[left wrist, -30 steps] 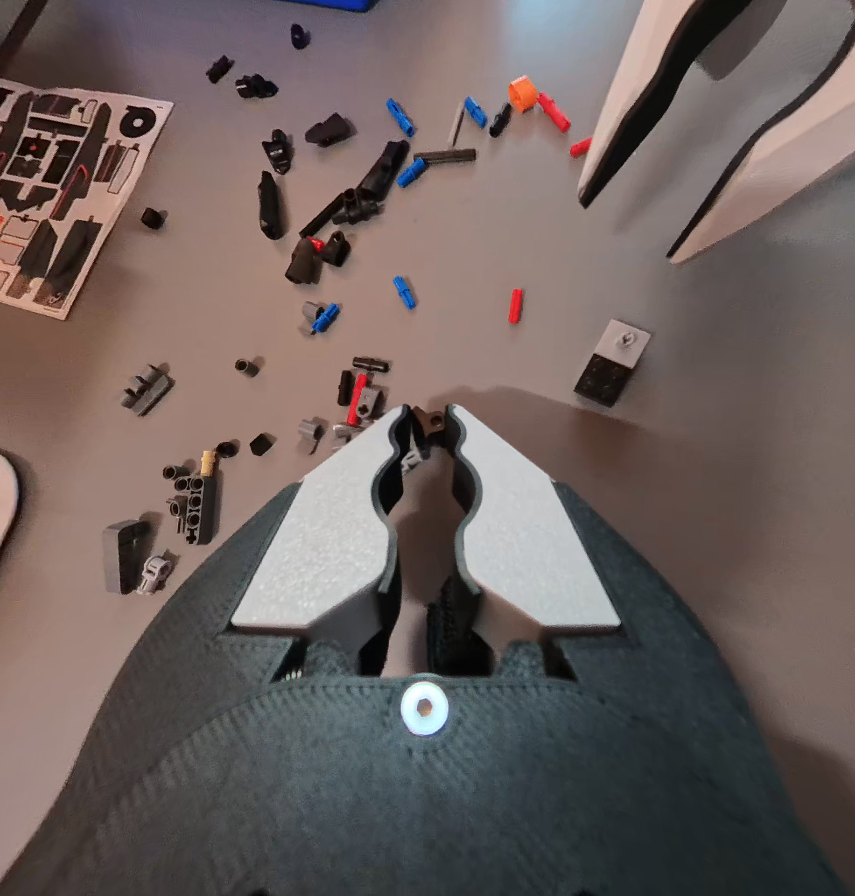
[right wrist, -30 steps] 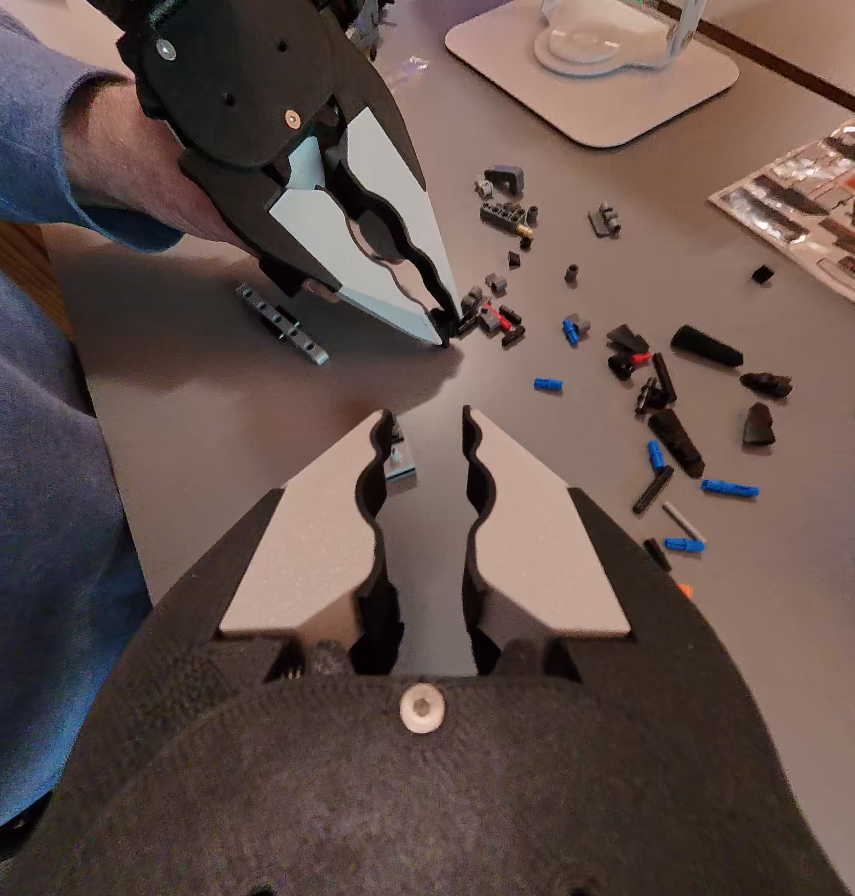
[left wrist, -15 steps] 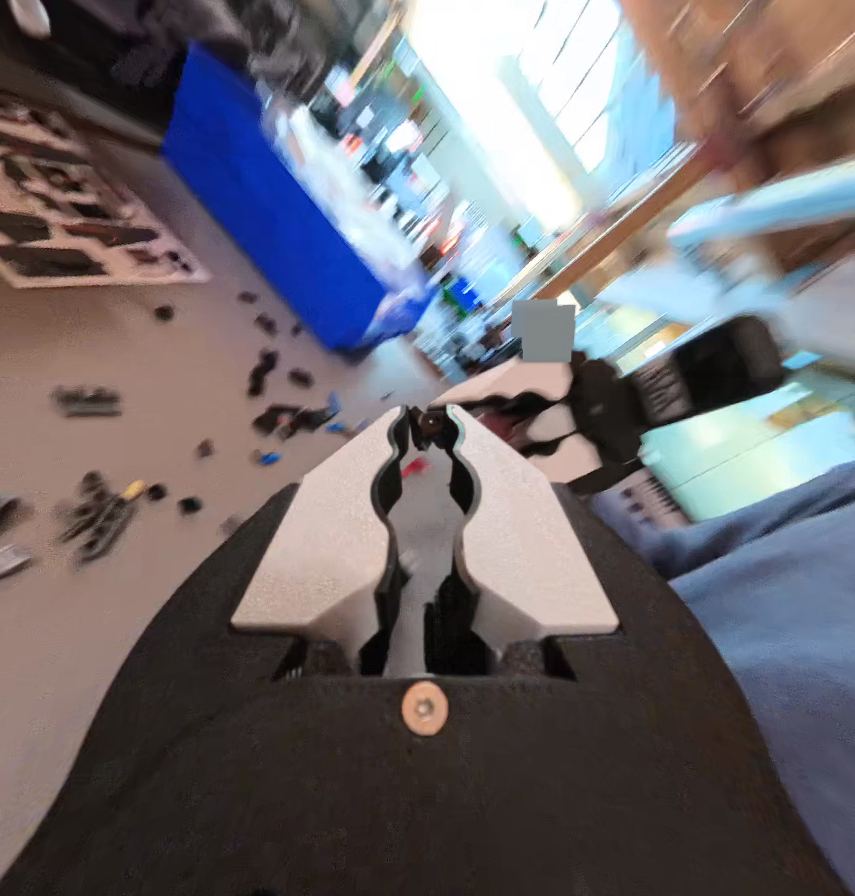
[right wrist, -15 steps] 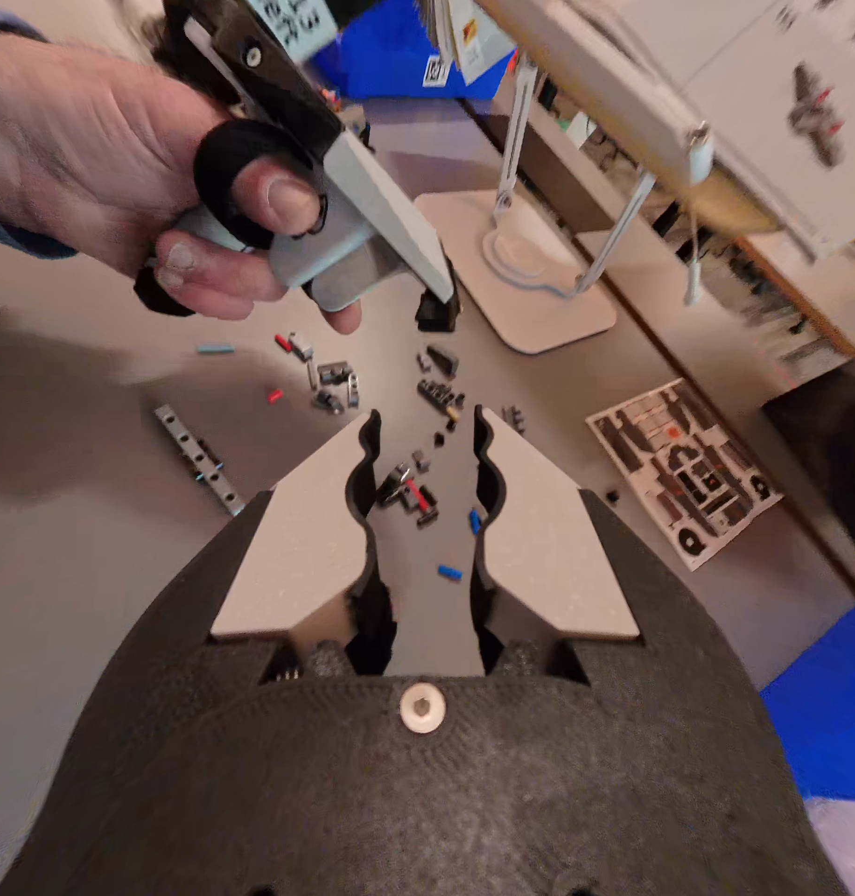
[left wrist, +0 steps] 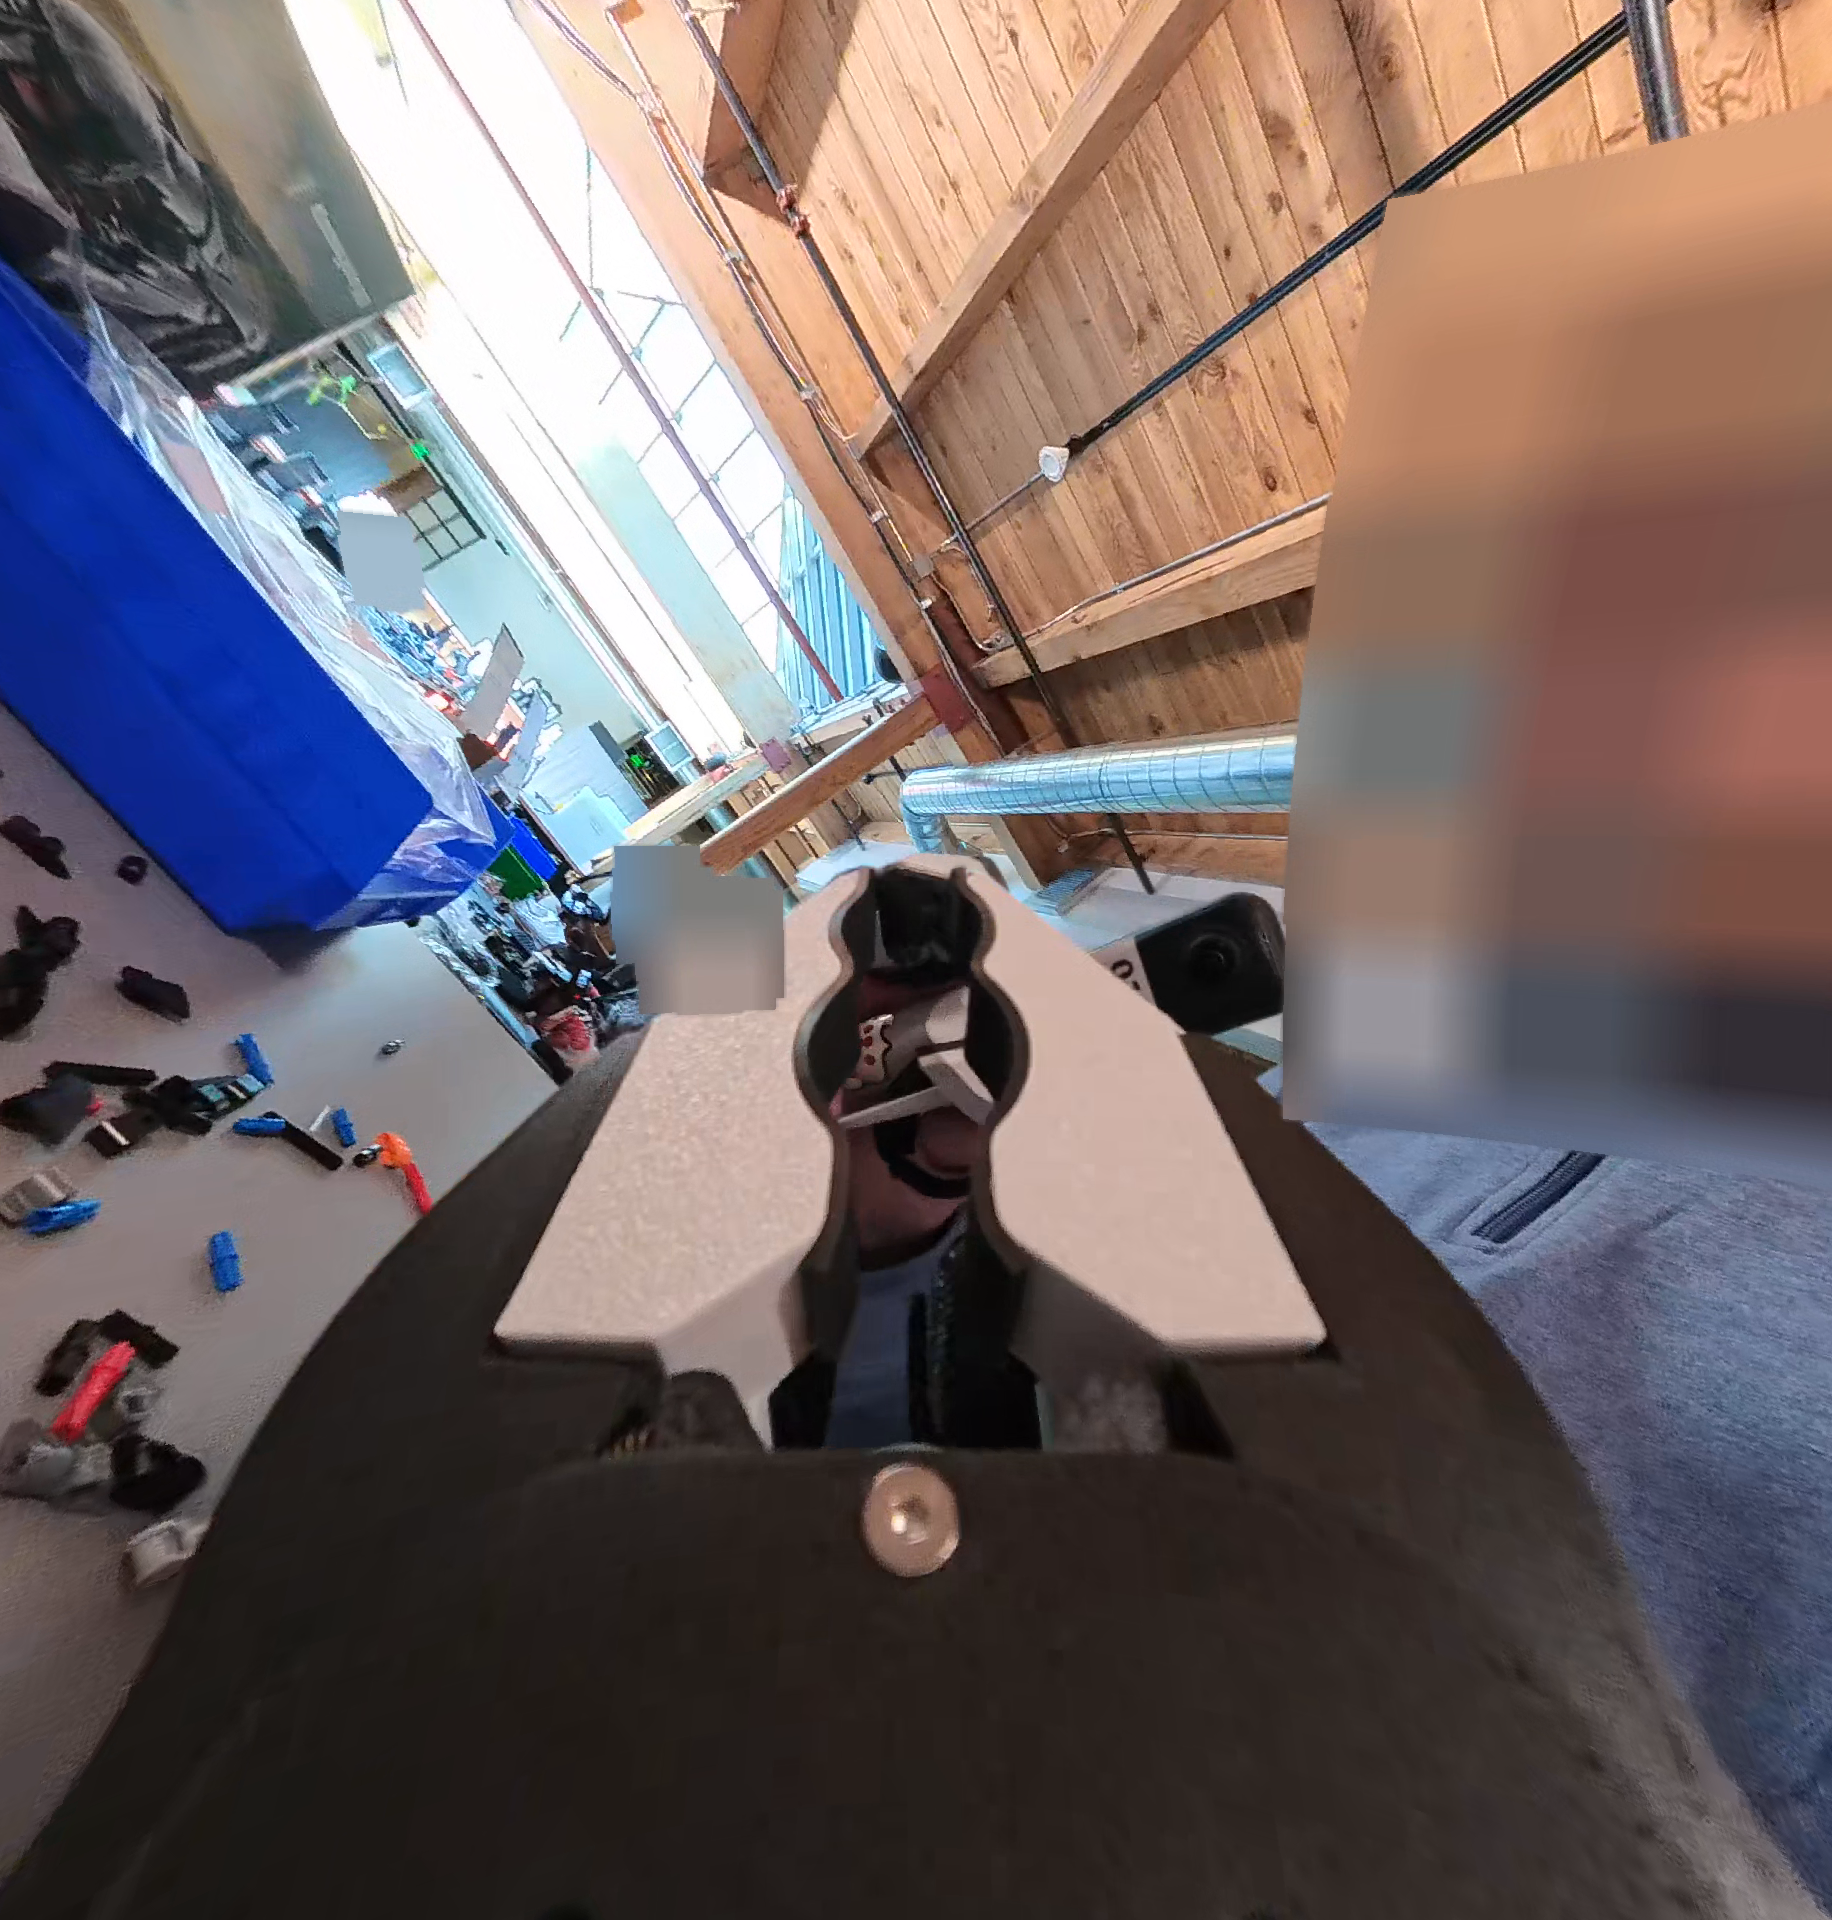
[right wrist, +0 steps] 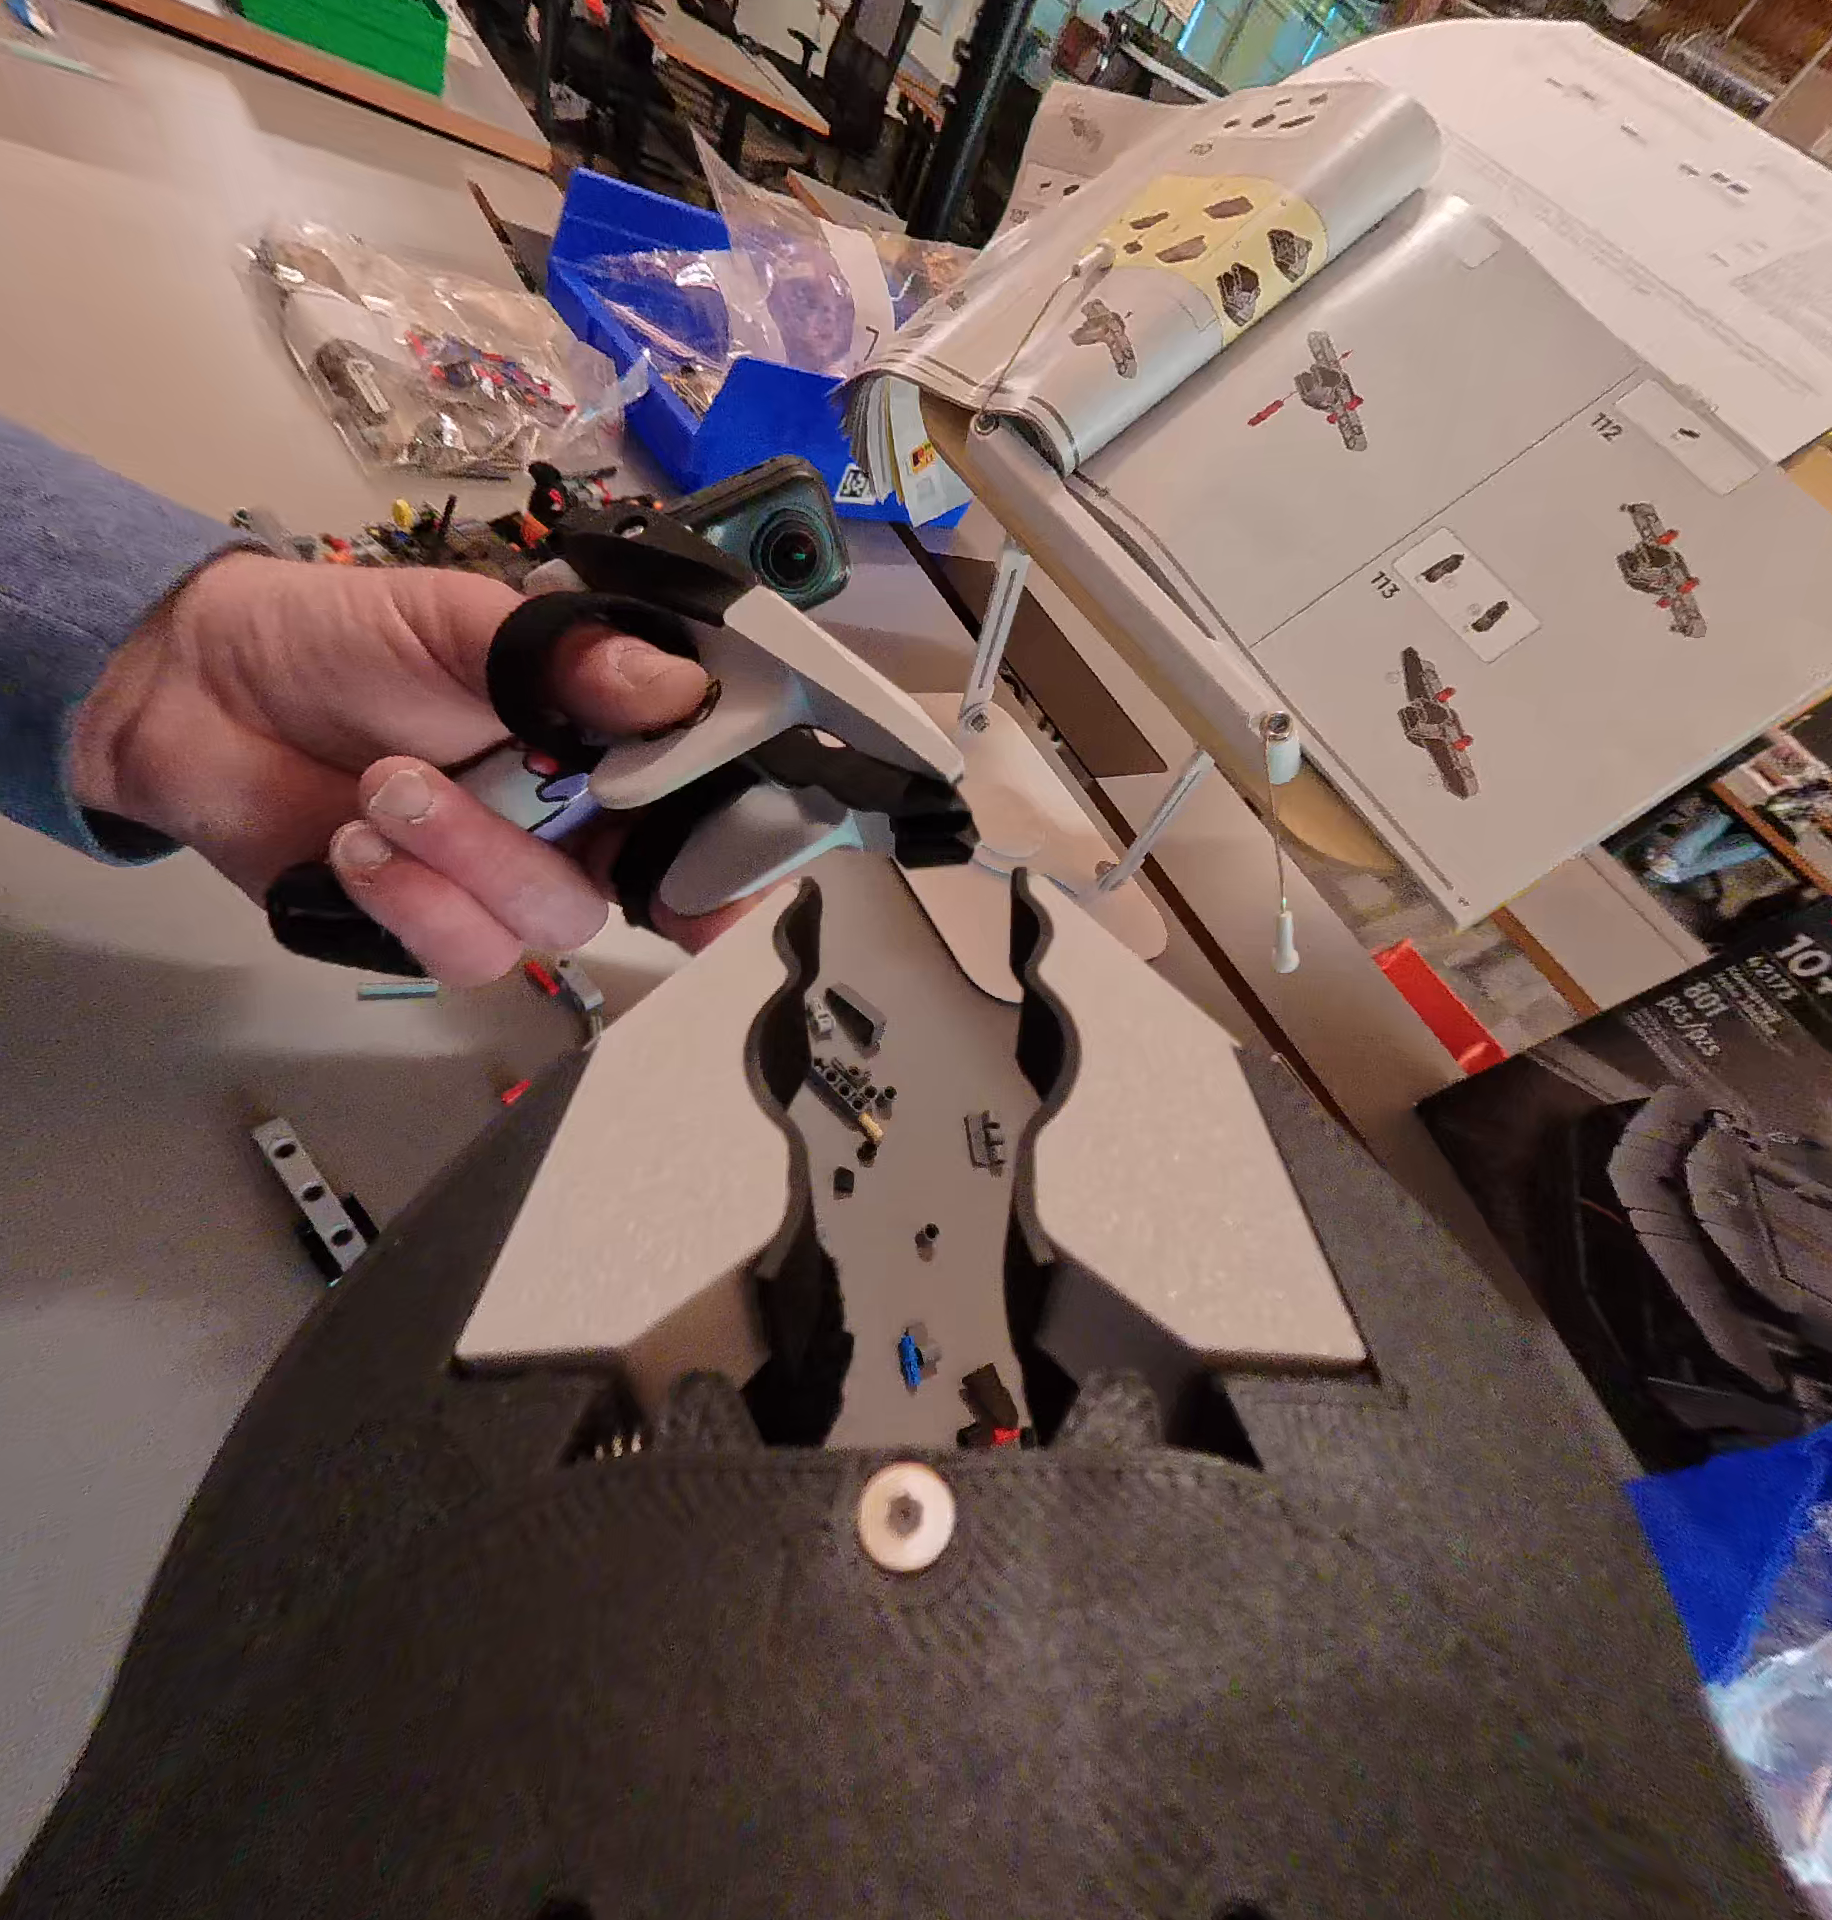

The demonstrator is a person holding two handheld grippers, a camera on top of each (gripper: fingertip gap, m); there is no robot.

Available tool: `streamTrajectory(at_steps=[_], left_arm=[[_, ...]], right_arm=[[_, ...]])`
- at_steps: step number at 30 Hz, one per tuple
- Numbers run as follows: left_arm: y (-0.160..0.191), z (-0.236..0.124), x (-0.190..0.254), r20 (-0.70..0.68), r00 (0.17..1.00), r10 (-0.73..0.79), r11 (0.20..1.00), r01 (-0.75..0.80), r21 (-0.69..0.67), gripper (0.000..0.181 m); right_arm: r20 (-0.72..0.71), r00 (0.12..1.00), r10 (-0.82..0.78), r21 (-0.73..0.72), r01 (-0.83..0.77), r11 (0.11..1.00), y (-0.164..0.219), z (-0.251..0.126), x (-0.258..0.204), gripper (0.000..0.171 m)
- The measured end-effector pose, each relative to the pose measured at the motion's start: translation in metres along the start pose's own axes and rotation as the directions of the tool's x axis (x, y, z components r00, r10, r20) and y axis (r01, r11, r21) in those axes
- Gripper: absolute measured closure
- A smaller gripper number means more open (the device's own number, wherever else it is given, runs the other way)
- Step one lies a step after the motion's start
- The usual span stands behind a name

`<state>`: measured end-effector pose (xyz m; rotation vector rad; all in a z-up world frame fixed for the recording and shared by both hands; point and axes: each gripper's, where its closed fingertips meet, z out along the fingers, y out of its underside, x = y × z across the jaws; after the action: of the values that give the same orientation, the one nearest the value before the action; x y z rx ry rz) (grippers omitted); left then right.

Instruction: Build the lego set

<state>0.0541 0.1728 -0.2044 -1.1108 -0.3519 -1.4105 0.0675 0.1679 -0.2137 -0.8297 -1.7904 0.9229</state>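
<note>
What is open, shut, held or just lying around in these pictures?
left gripper: jaws shut on a small black piece, lifted off the table.
right gripper: jaws open, empty.
instruction booklet: open, propped on a stand.
loose pieces: scattered on the table.
plastic bag: lying on the table, parts inside.

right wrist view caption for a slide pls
Left gripper lifts a small black piece above the open right gripper, instruction booklet behind.

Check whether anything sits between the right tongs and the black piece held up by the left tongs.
Nothing visible does. The black piece is pinched at the tip of the left tongs, just off the open right tongs, with only air between them.
</note>
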Motion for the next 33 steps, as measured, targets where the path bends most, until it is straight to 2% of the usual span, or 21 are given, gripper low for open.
streamTrajectory(at_steps=[3, 7, 11, 14, 18, 25, 28, 33], left_arm=[[0.008, 0.006, 0.0, -0.018, 0.999, -0.038, 0.999, 0.037, -0.016, 0.17], [0.016, 0.011, -0.003, -0.026, 0.996, -0.086, 0.996, 0.086, -0.018, 0.17], [0.018, 0.012, -0.005, -0.035, 0.991, -0.129, 0.992, 0.128, -0.006, 0.17], [0.016, 0.014, -0.007, 0.017, 0.996, -0.092, 0.996, 0.092, 0.001, 0.165], [0.012, 0.005, -0.018, 0.16, 0.984, -0.078, 0.997, 0.078, 0.006, 0.157], [0.022, 0.009, -0.016, 0.223, 0.948, -0.227, 0.973, 0.229, 0.016, 0.154], [0.025, 0.011, -0.016, 0.246, 0.935, -0.256, 0.966, 0.257, 0.025, 0.155], [0.025, 0.012, -0.019, 0.235, 0.926, -0.296, 0.955, 0.293, 0.049, 0.158]], right_arm=[[-0.022, 0.999, -0.024, -0.014, 0.024, 1.0, 0.002, 0.003, -0.002, 0.14], [-0.081, 0.995, -0.059, -0.035, 0.056, 0.998, 0.007, 0.003, 0.003, 0.157], [-0.069, 0.995, -0.067, -0.047, 0.064, 0.997, 0.009, 0.001, 0.002, 0.158], [-0.107, 0.991, -0.086, -0.069, 0.079, 0.994, 0.011, -0.001, 0.007, 0.158], [-0.158, 0.964, -0.216, -0.143, 0.194, 0.971, 0.016, -0.003, 0.013, 0.158], [-0.128, 0.811, -0.57, -0.242, 0.532, 0.811, 0.017, 0.001, 0.007, 0.158], [-0.108, 0.755, -0.647, -0.254, 0.608, 0.752, 0.019, 0.002, 0.006, 0.158], [-0.1, 0.715, -0.692, -0.268, 0.651, 0.711, 0.02, 0.002, 0.005, 0.158]])
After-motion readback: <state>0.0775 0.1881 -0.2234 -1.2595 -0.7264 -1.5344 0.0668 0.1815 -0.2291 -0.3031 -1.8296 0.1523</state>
